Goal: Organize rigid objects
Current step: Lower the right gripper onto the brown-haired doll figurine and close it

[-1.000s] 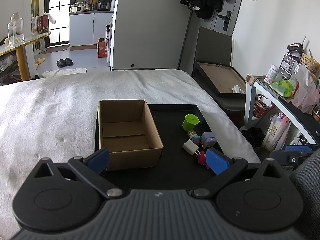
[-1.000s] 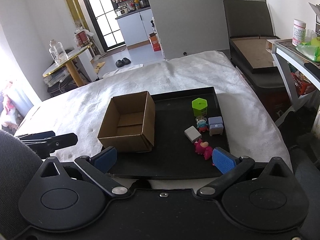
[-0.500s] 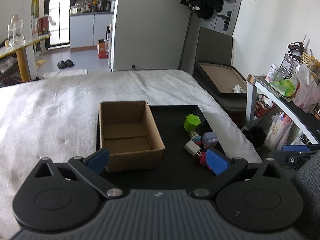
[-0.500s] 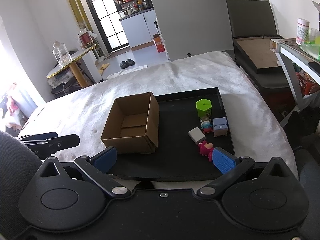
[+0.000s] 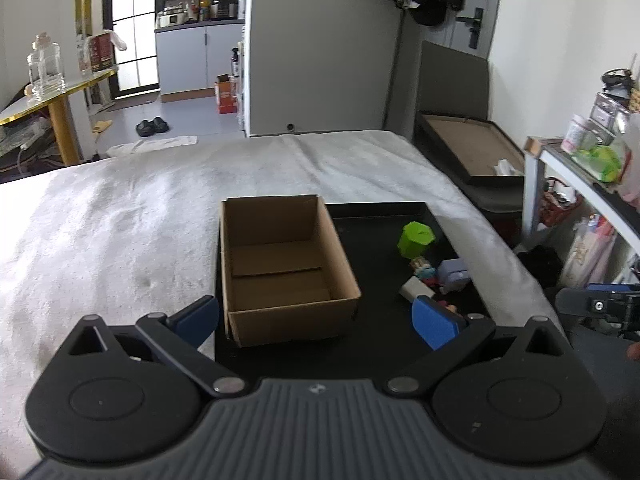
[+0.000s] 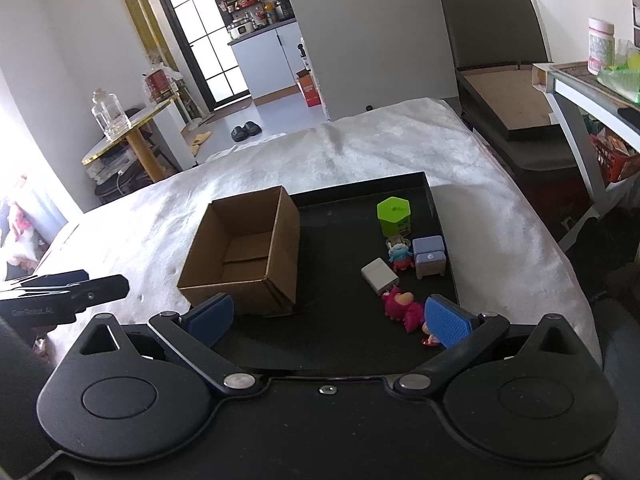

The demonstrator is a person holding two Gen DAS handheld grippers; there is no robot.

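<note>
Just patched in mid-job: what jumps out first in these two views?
An open, empty cardboard box sits at the left of a black tray on a white blanket. Right of it cluster small toys, led by a bright green hexagonal container at the far end and a pink figure nearest. Both grippers are open and hold nothing.

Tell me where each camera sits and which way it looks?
Left wrist view: sits on the left tool, looking forward over the open brown cardboard box on the black tray; both blue fingertips show, and the other tool peeks in at right.
Right wrist view: sits on the right tool, looking down at the green hexagonal container and small toys; its blue fingertips show, the left tool at left.
Shared: box, tray, green container, white-covered bed.
</note>
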